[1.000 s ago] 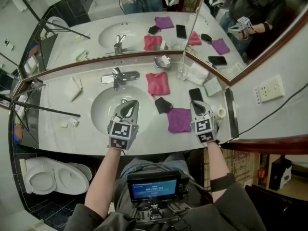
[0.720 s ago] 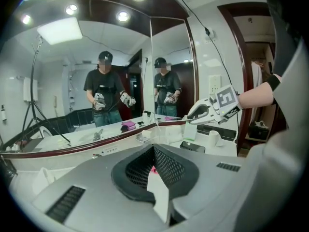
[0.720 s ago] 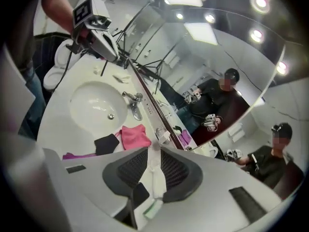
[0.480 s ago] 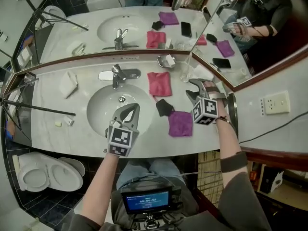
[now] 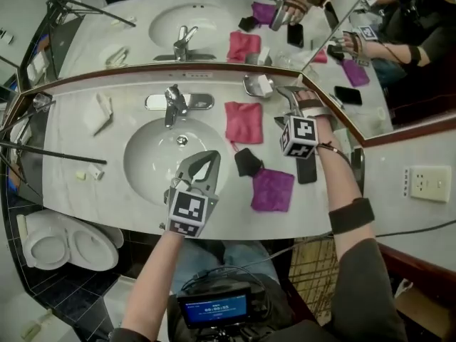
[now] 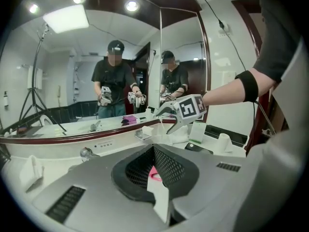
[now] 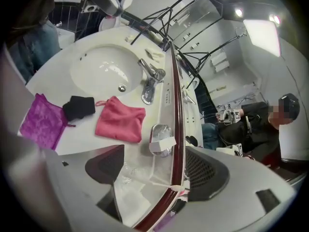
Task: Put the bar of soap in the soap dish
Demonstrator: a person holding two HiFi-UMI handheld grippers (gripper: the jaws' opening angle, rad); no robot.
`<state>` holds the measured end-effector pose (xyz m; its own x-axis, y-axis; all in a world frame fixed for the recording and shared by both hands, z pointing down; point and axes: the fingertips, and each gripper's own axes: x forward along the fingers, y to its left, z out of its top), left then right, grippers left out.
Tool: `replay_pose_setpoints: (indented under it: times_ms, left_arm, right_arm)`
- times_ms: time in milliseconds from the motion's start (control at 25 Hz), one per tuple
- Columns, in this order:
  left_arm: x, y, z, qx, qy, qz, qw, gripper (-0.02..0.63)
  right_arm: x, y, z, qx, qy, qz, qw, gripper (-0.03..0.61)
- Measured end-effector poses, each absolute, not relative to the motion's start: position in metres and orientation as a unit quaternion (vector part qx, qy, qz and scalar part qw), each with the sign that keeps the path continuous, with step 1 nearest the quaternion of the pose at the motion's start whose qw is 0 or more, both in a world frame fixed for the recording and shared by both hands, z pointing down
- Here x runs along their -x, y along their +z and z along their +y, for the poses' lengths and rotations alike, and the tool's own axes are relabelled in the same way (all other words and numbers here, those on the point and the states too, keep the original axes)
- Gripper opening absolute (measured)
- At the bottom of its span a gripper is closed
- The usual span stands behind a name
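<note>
White marble worktop [image 5: 78, 141] with a sink [image 5: 153, 162], below a corner mirror [image 5: 214, 20] — soap [image 5: 264, 84] lies in the dish [image 5: 251, 86]. Left gripper [image 5: 205, 161] fingers shut, empty; right gripper [image 5: 283, 107] fingers have just been opening wide, nothing between them.

Bright ceiling spotlights — fisheye-warped edges

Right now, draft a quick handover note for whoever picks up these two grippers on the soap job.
Left gripper: shut, empty, over the sink's front edge.
Right gripper: jaws have just been opening, nothing between them, just short of the soap dish.
White bar, apparently the soap, lies across the soap dish.
Done: soap looks placed. Left: check it sits securely, likely nothing else.
</note>
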<state>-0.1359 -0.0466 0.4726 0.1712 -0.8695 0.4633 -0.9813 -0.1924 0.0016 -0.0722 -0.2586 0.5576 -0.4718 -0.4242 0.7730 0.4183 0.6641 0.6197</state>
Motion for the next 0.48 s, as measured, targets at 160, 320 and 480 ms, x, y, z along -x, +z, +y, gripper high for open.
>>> replay_pose_setpoints:
  times_ms: [160,320,480]
  left_arm:
    - [0.136,0.483,-0.059,-0.756,0.187,-0.607,0.157,0.000]
    - [0.139,0.493,-0.063,-0.754,0.183,-0.608,0.166,0.000]
    - [0.145,0.501,-0.068,-0.751,0.181,-0.612,0.171,0.000]
  right_arm:
    - [0.092,0.570,-0.287,-0.016,-0.429,-0.744,0.512,0.423]
    - [0.106,0.596,-0.290,-0.001,-0.435,-0.736,0.518,0.423]
    - [0.114,0.609,-0.302,-0.015,-0.451,-0.729,0.514,0.416]
